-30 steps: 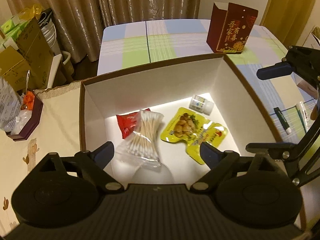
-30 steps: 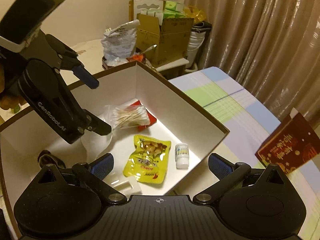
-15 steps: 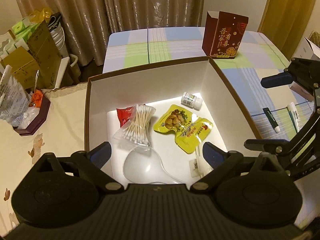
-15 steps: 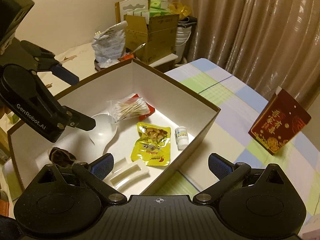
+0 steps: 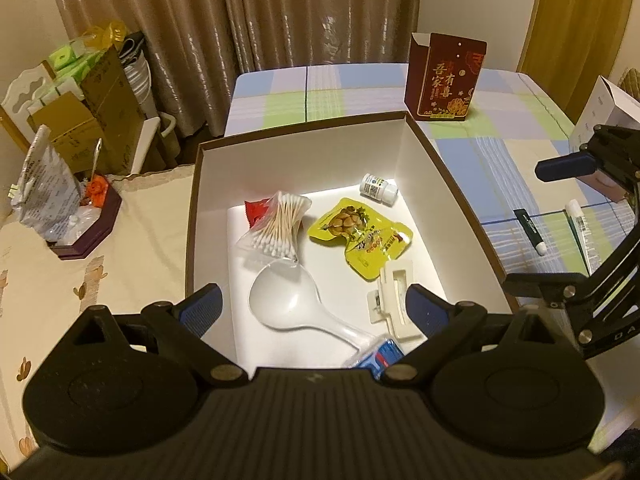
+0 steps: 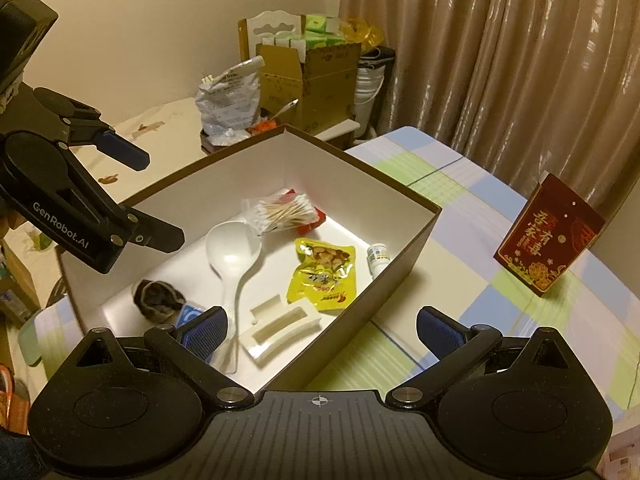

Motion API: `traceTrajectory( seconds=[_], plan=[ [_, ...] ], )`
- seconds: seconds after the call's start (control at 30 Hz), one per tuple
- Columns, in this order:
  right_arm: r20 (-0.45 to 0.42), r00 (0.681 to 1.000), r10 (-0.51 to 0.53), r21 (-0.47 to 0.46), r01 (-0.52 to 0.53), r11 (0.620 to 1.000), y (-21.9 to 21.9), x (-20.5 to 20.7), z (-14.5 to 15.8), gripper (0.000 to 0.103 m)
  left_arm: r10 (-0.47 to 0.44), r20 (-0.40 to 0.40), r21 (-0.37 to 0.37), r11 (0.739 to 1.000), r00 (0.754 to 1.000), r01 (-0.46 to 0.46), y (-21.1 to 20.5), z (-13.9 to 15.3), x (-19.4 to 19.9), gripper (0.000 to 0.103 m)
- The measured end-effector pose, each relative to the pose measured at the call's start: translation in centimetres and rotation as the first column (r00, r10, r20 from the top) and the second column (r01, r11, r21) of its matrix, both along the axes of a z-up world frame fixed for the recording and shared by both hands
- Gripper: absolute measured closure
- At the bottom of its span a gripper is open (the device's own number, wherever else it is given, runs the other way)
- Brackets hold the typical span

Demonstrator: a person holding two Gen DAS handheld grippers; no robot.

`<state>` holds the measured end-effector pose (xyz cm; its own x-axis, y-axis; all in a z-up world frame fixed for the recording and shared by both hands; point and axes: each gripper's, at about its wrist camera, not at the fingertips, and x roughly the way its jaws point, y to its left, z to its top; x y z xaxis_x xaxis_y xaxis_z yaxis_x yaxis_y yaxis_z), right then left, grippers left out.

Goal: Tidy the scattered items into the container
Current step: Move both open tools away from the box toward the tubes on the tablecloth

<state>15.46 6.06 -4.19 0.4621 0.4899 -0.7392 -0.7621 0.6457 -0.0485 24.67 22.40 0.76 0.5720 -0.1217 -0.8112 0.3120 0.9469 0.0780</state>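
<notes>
Brown curtains [image 5: 280,16] hang behind a checked tablecloth [image 5: 360,92], cardboard boxes [image 6: 320,72] stacked beside cream walls [image 6: 160,20].

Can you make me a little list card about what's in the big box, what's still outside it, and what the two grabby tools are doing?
container: open white box with brown rim
inside it: cotton swabs bag, red packet, yellow snack pouch, small white bottle, clear plastic spoon, white plastic tray piece, dark furry thing, blue-labelled packet
still outside: green pen and white tube on the checked tablecloth
left tool: open, empty, over the box
right tool: open, empty, over the box's near edge
</notes>
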Motion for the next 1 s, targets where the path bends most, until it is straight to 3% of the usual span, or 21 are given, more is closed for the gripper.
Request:
traceTrajectory(
  seconds=[0.63,1.0],
  plan=[
    [-0.010,0.998,0.056,0.047,-0.055,0.997,-3.5,-5.8,0.6,0.000,0.061,0.046,0.010,0.998,0.997,-0.062,-2.0,1.7,-7.2,0.006],
    [-0.040,0.995,0.096,0.075,-0.093,0.993,-6.4,-8.3,0.3,0.000,0.141,0.029,-0.010,0.990,0.990,-0.141,-3.2,1.6,-11.2,0.006]
  ],
)
